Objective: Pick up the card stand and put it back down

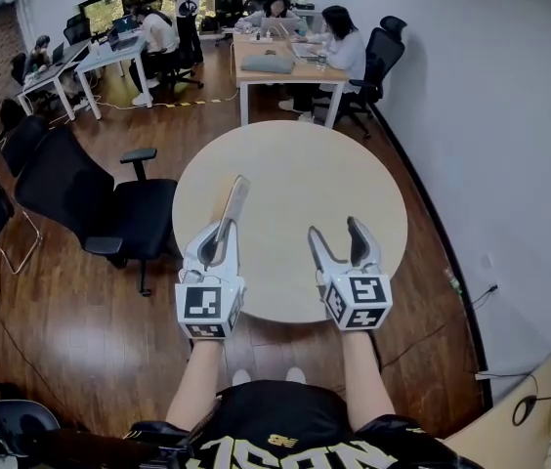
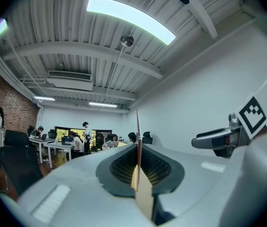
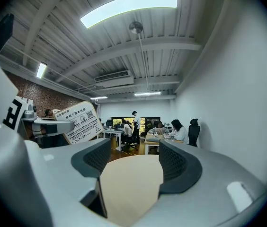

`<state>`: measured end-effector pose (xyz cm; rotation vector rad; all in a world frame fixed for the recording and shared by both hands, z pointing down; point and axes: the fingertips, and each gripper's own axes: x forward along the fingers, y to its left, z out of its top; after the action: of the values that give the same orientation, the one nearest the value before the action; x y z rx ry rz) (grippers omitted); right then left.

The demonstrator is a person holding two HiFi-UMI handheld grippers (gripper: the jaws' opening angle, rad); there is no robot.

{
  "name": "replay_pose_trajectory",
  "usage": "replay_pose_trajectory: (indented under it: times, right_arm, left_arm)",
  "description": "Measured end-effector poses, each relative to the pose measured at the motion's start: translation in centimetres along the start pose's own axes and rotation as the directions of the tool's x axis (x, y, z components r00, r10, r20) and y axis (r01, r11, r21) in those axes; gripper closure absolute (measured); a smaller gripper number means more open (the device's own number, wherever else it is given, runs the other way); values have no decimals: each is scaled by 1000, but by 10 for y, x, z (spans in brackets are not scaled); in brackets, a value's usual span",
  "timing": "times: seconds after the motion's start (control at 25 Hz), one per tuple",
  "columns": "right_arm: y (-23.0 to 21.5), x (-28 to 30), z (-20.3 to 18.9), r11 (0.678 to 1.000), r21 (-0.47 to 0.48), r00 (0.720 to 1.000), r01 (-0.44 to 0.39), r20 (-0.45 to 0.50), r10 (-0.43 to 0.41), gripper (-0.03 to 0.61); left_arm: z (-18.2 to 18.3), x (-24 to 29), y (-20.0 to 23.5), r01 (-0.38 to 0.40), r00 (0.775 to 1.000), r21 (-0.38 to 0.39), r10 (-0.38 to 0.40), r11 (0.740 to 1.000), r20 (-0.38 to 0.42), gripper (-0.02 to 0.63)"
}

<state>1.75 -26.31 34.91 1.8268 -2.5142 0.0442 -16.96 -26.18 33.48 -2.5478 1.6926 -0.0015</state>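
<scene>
The card stand (image 1: pixel 233 206) is a thin plate with a printed white face, and it is held up over the left part of the round beige table (image 1: pixel 305 164). My left gripper (image 1: pixel 219 236) is shut on its lower end. In the left gripper view the card stand (image 2: pixel 137 141) shows edge-on between the closed pads. The right gripper view shows its printed face (image 3: pixel 79 122) at the left, tilted. My right gripper (image 1: pixel 335 231) hovers open over the table's near right part, with nothing between its fingers (image 3: pixel 176 167).
Black office chairs (image 1: pixel 90 198) stand close to the table's left side on the wooden floor. Desks (image 1: pixel 275 62) with seated people fill the far end of the room. A white wall (image 1: pixel 510 115) runs along the right.
</scene>
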Motion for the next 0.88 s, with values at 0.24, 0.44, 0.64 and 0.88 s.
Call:
replay_pose_trajectory:
  times: [0.24, 0.44, 0.64, 0.88]
  right_arm:
    - [-14, -20, -10, 998, 19, 998, 55, -17, -55, 253]
    - [-32, -39, -25, 993, 37, 993, 112, -41, -111, 253]
    - [-52, -61, -36, 984, 58, 984, 170, -70, -166, 255]
    - [-80, -81, -60, 968, 89, 968, 236, -114, -225, 255]
  left_arm:
    - [-11, 7, -24, 79, 996, -16, -80, 997, -36, 597]
    - [-18, 16, -54, 155, 985, -39, -158, 987, -69, 597]
    - [-33, 33, -75, 229, 967, -32, -231, 973, -111, 597]
    - [-35, 105, -60, 312, 943, 79, -298, 947, -150, 597]
